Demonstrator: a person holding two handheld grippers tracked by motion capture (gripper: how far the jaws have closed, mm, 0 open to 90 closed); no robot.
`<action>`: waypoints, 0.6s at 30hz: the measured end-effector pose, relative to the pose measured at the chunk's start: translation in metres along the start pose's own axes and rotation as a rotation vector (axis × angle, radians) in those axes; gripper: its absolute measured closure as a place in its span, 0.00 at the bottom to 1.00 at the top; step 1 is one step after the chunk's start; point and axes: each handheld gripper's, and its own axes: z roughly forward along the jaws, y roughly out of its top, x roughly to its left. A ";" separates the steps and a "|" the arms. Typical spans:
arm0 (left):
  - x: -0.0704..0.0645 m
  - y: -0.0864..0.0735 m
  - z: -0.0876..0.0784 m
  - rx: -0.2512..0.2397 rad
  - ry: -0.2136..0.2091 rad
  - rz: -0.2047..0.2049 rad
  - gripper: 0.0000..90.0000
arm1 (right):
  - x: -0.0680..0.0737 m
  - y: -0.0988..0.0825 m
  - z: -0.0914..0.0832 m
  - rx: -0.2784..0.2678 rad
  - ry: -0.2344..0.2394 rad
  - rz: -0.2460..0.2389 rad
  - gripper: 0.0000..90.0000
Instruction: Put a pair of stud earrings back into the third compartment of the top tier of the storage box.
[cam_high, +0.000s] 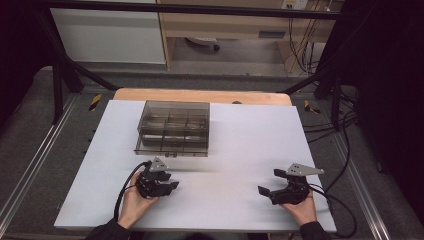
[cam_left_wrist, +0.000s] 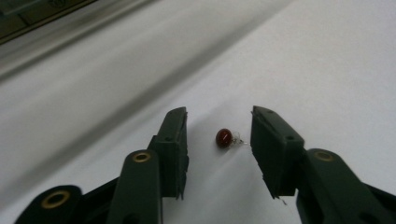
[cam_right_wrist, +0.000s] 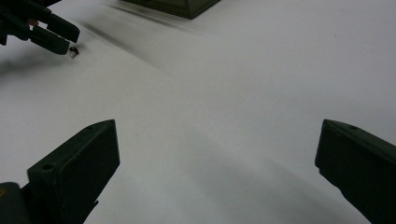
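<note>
A small dark red bead with a tiny clear bit attached lies on the white sheet. My left gripper is low over the sheet with one jaw on each side of the bead; a gap shows on both sides and the pads do not touch it. From above, the left gripper is at the near left of the sheet. My right gripper rests at the near right, its jaws spread wide with bare sheet between them. Its camera also catches the left gripper and the bead farther off.
A smoky transparent box with several compartments stands on the sheet just beyond the left gripper. The wooden table edge shows behind it. Cables trail from both grippers toward the near edge, and black frame bars stand at the sides.
</note>
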 end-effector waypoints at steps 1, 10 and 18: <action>0.000 0.000 0.001 0.003 0.000 0.002 0.66 | 0.000 0.000 0.000 -0.001 0.000 0.001 0.00; -0.003 0.001 0.003 0.008 -0.002 0.012 0.77 | 0.000 0.000 0.000 -0.003 0.001 0.004 0.01; -0.004 0.001 0.005 0.015 -0.008 0.014 0.84 | 0.000 0.000 0.000 -0.001 0.000 0.001 0.00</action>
